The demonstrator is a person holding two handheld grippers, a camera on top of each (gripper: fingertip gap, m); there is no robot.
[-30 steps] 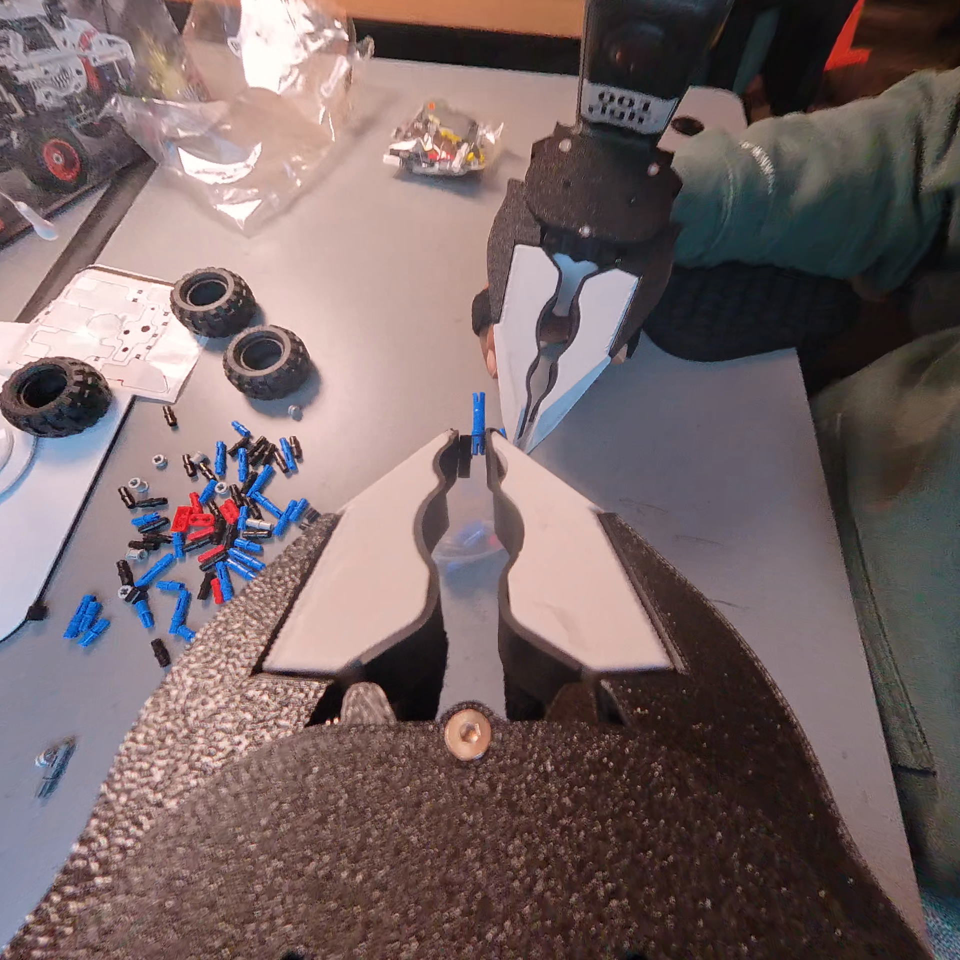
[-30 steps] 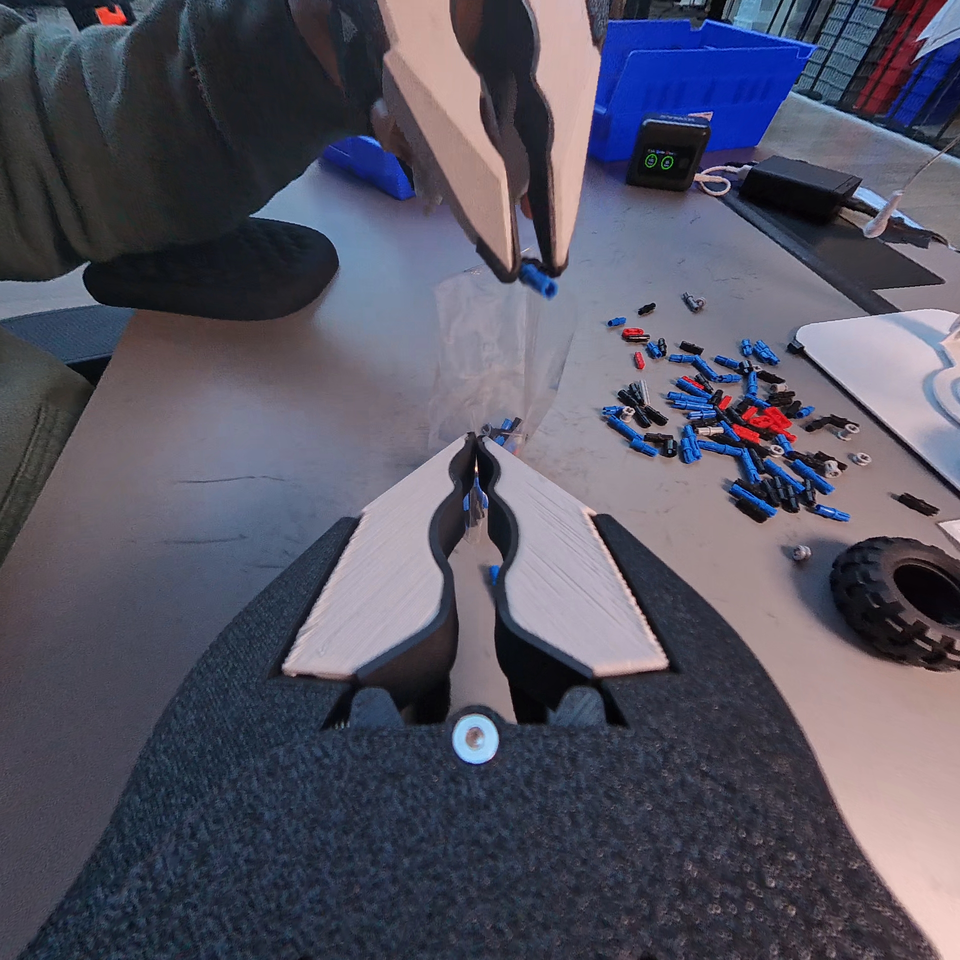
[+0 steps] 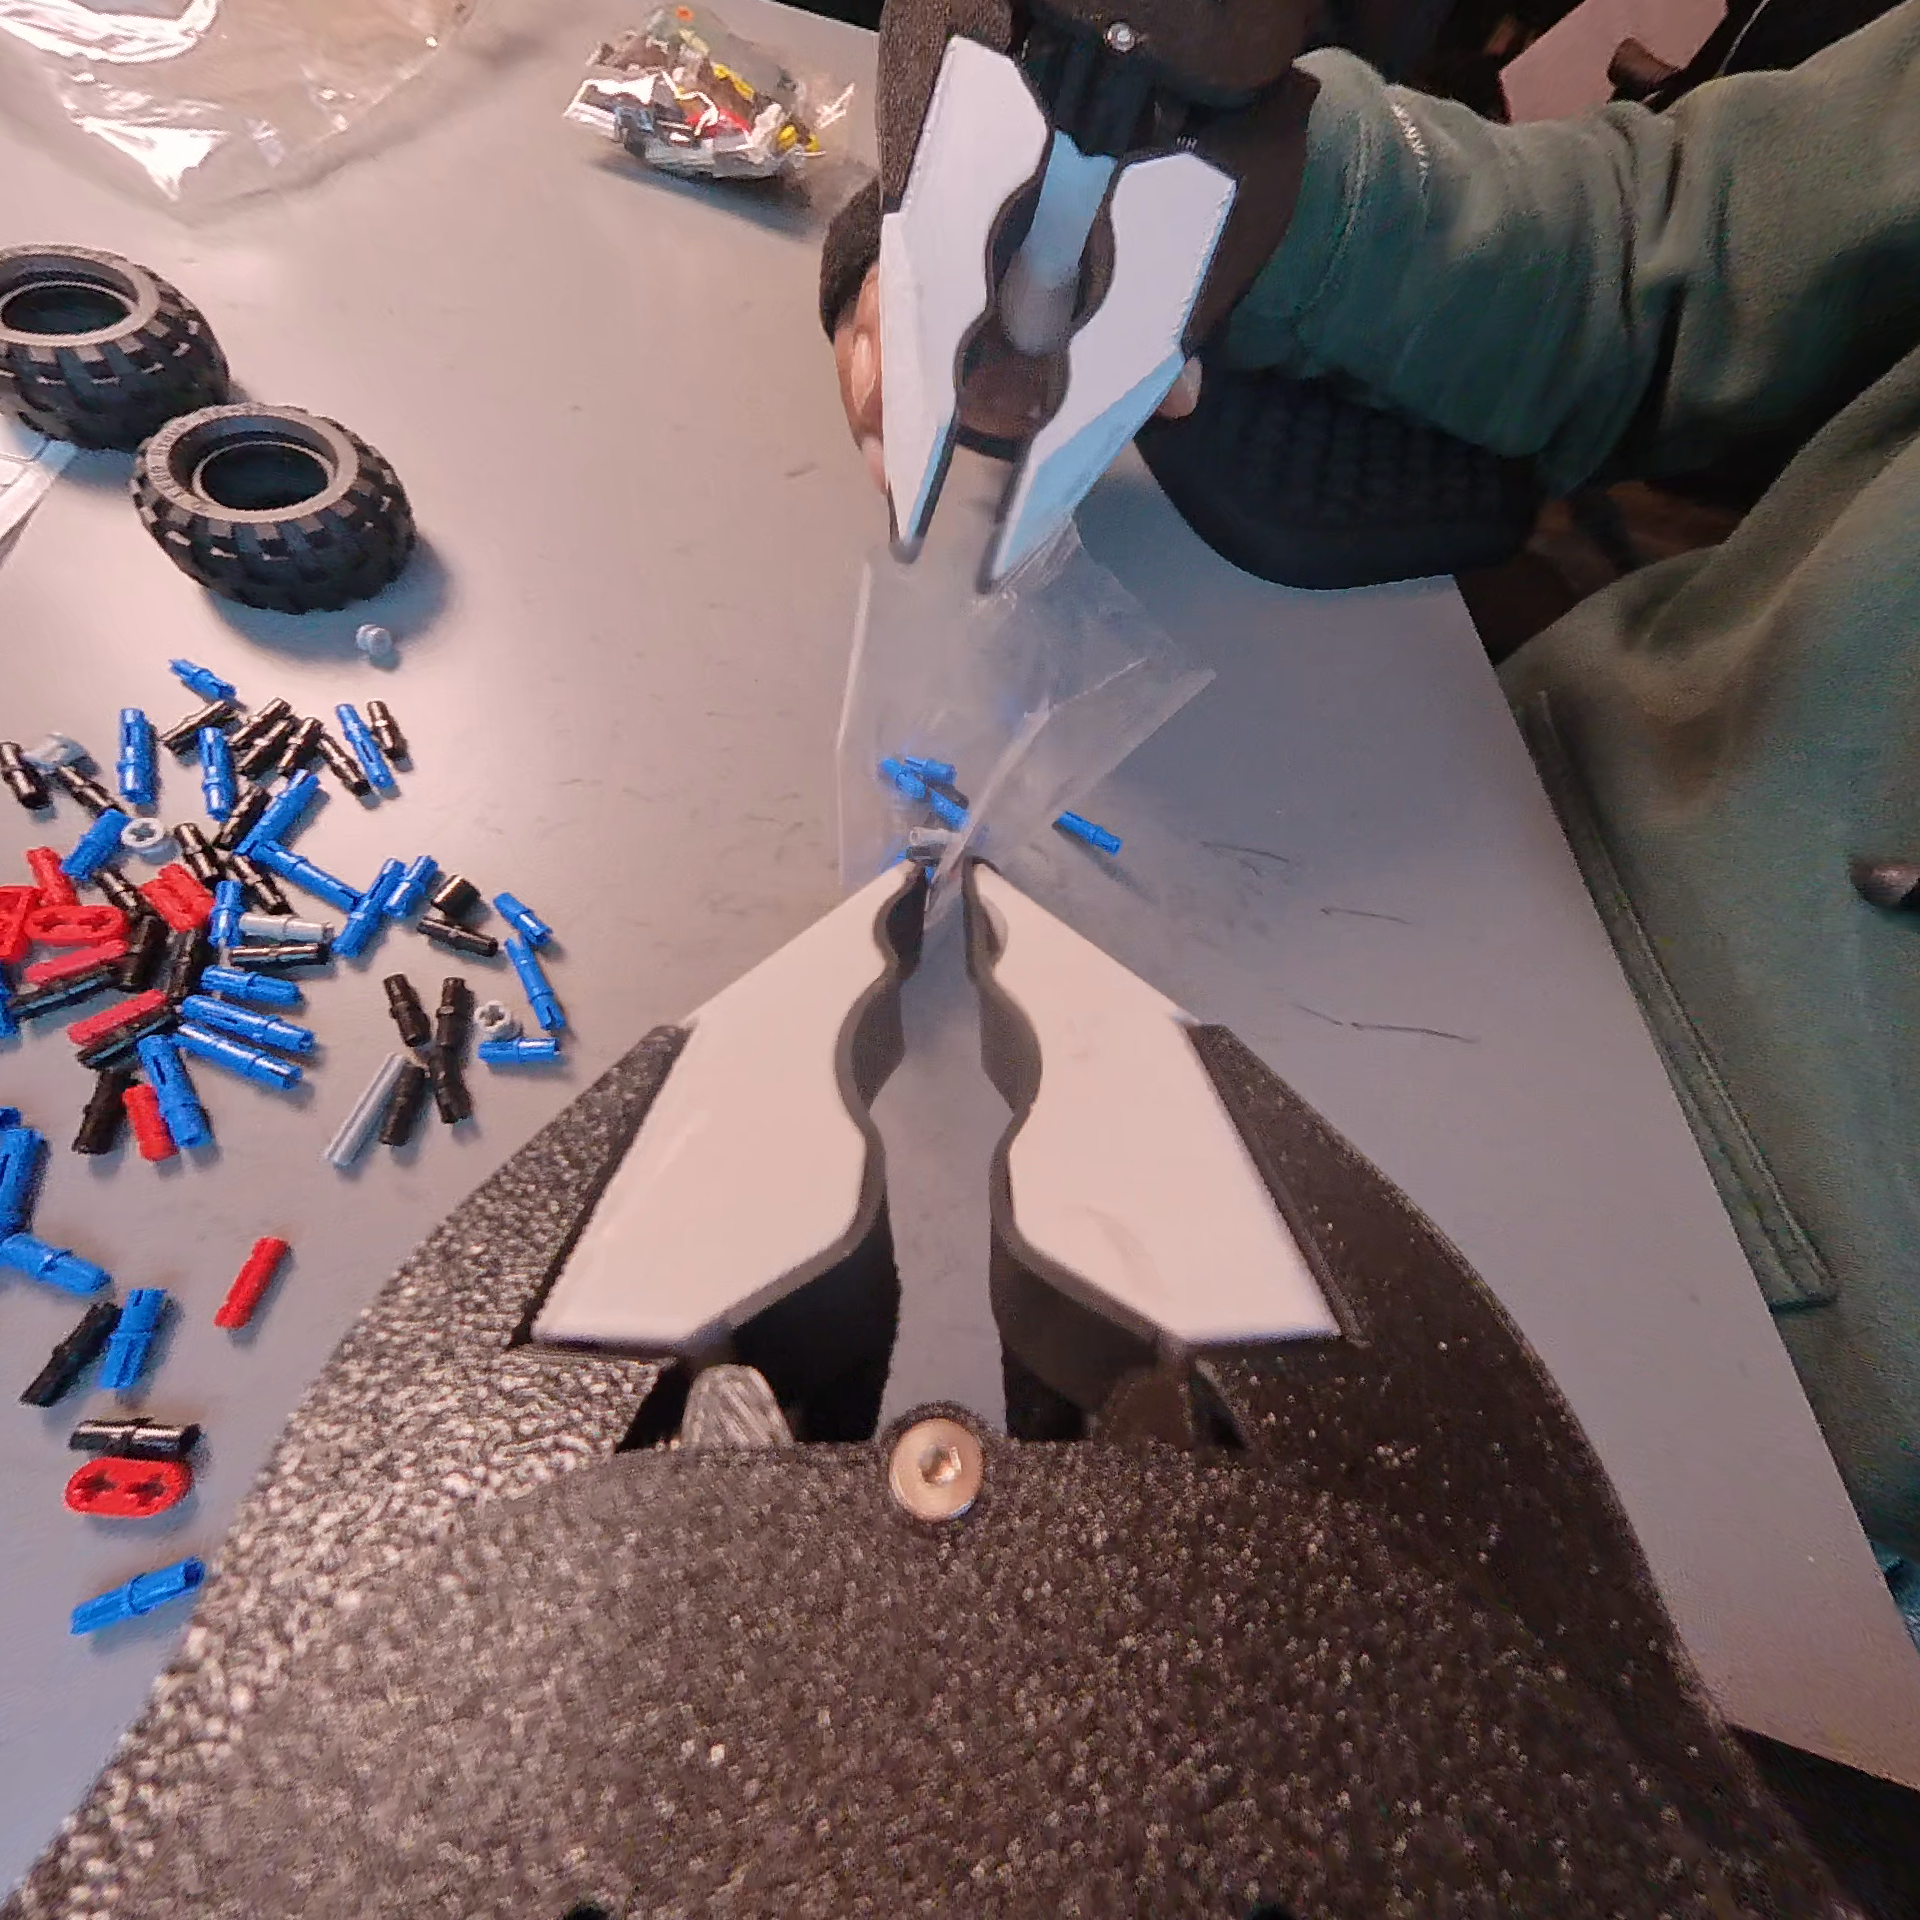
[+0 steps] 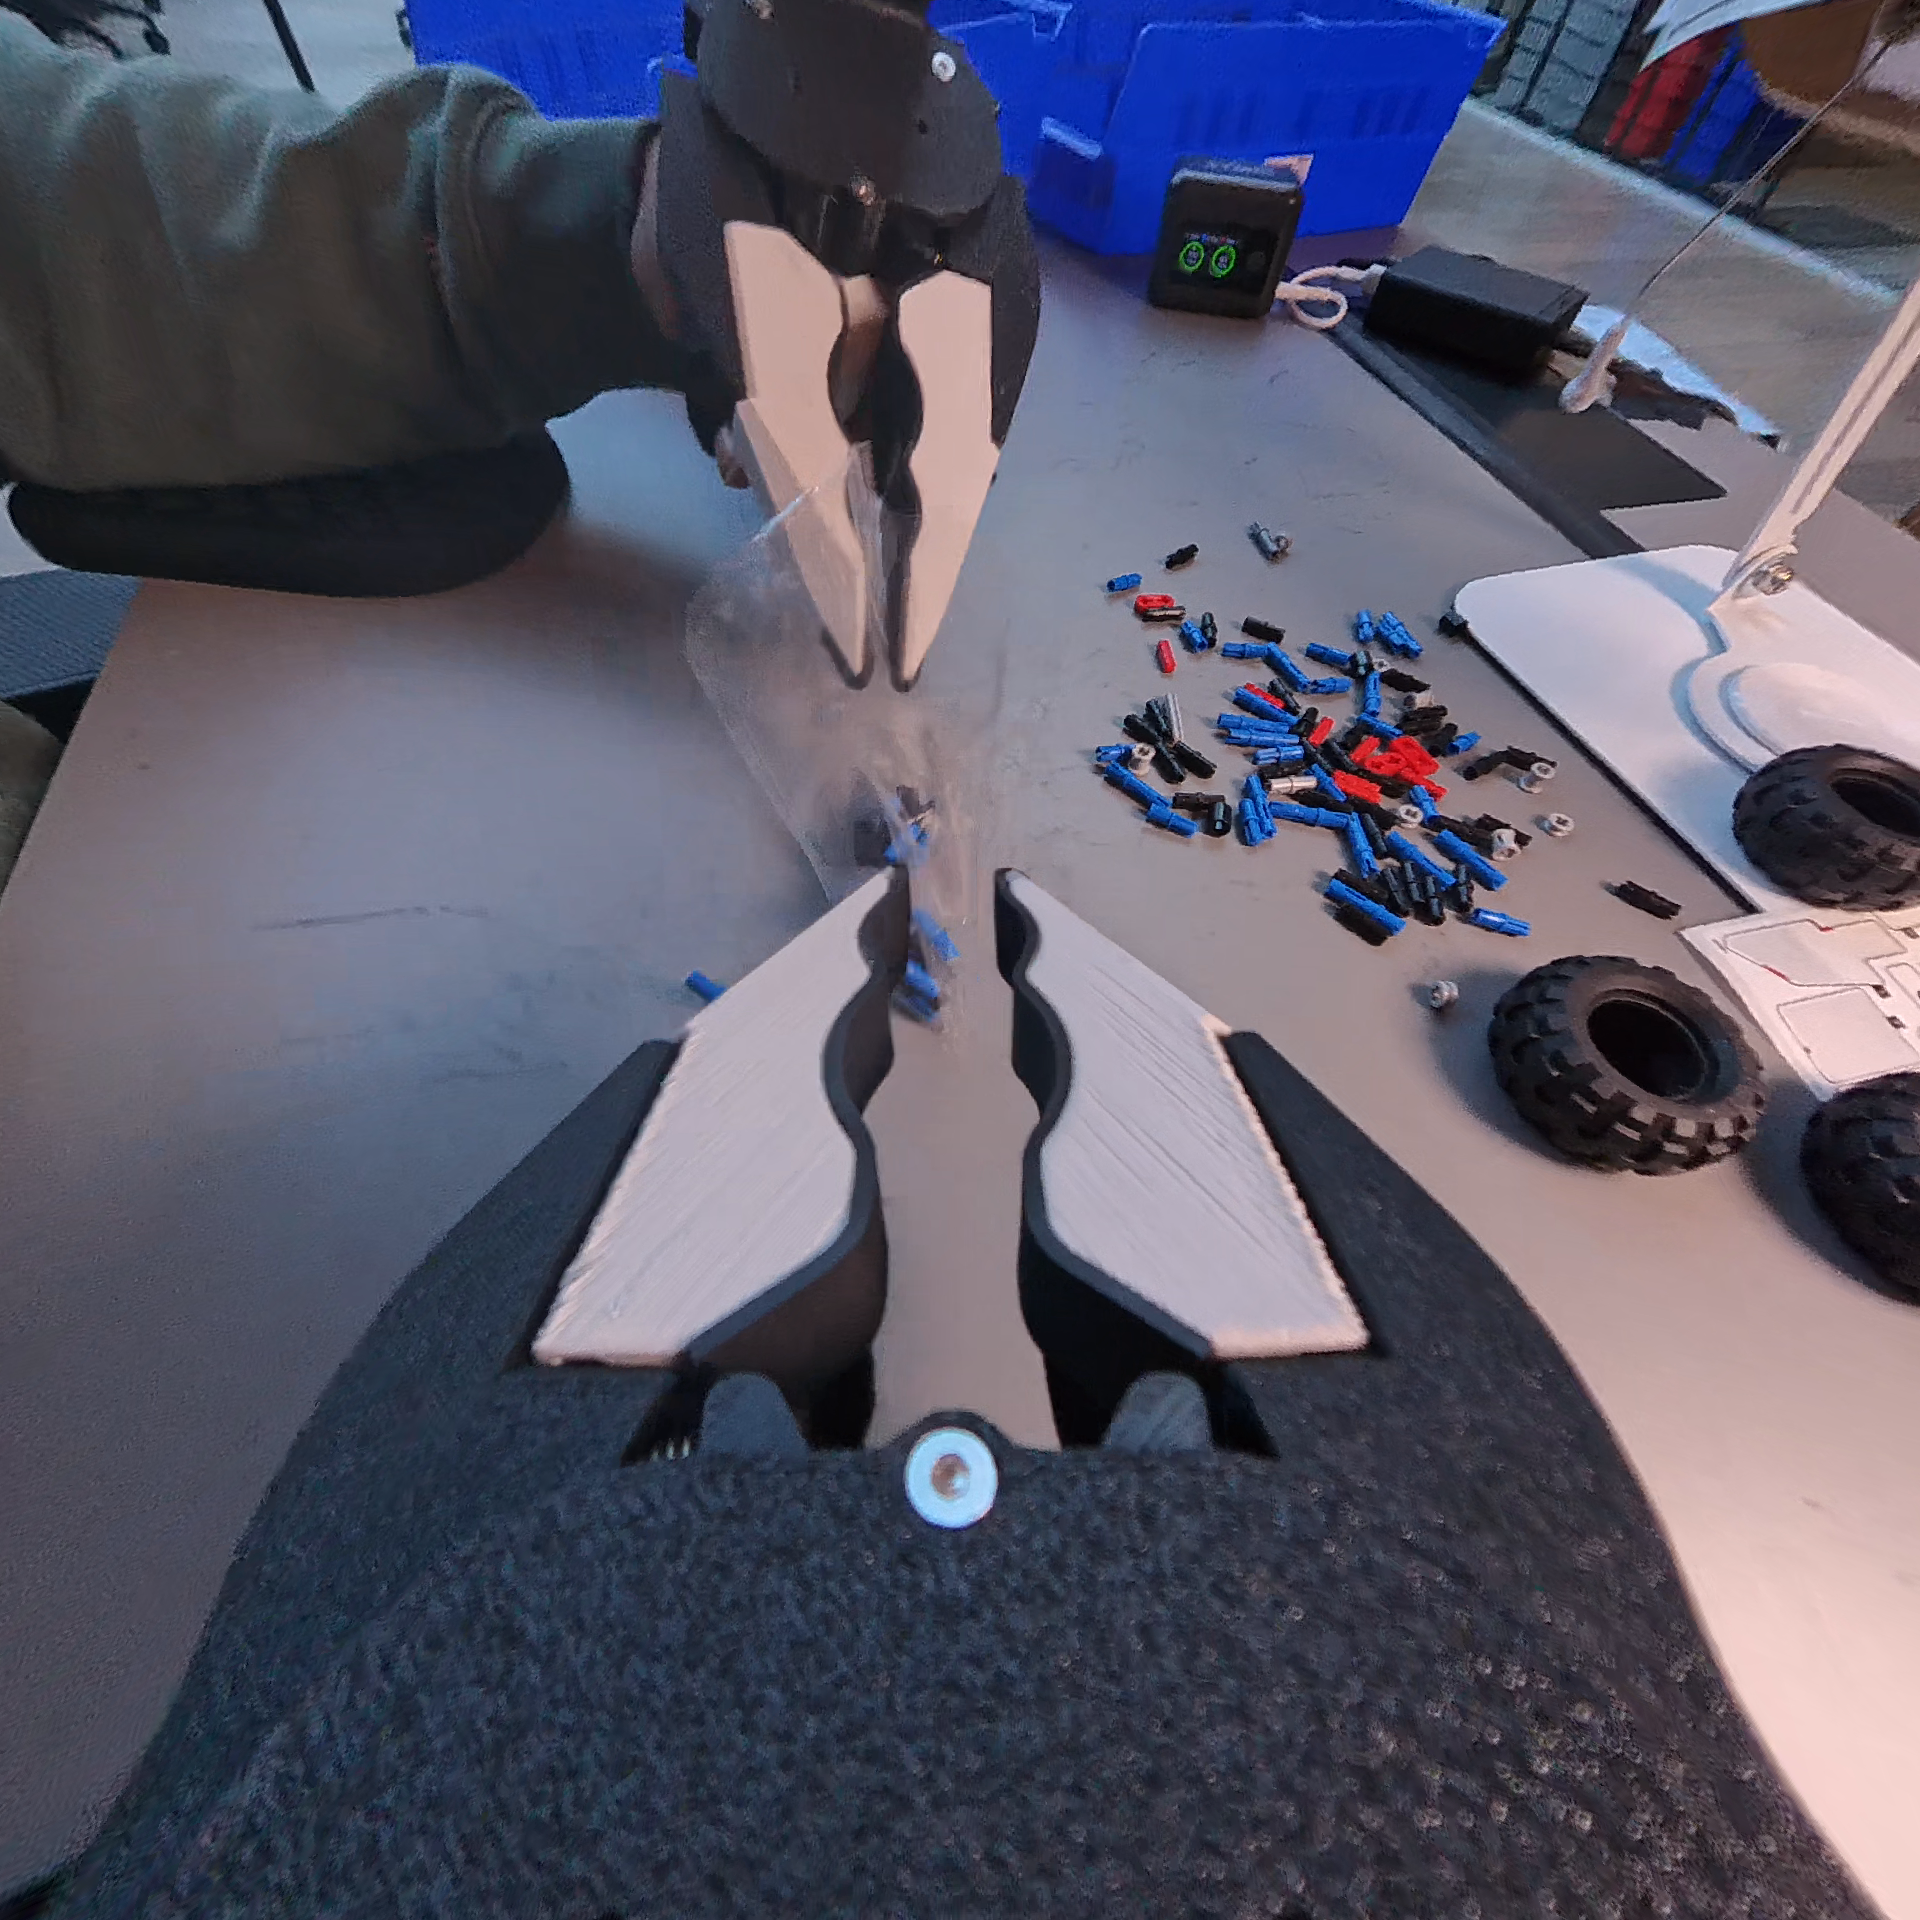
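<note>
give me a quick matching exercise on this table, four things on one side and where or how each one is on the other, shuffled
Things:
1. clear plastic bag
2. nearest tyre
3. small screen device
4. loose pins

Place or state:
A. stands in front of the blue bin
B. black, lying on its side on the table
C. stretched between the left gripper and the right gripper
D. blue, black and red, scattered in a pile

Pairs: 1-C, 2-B, 3-A, 4-D
</note>
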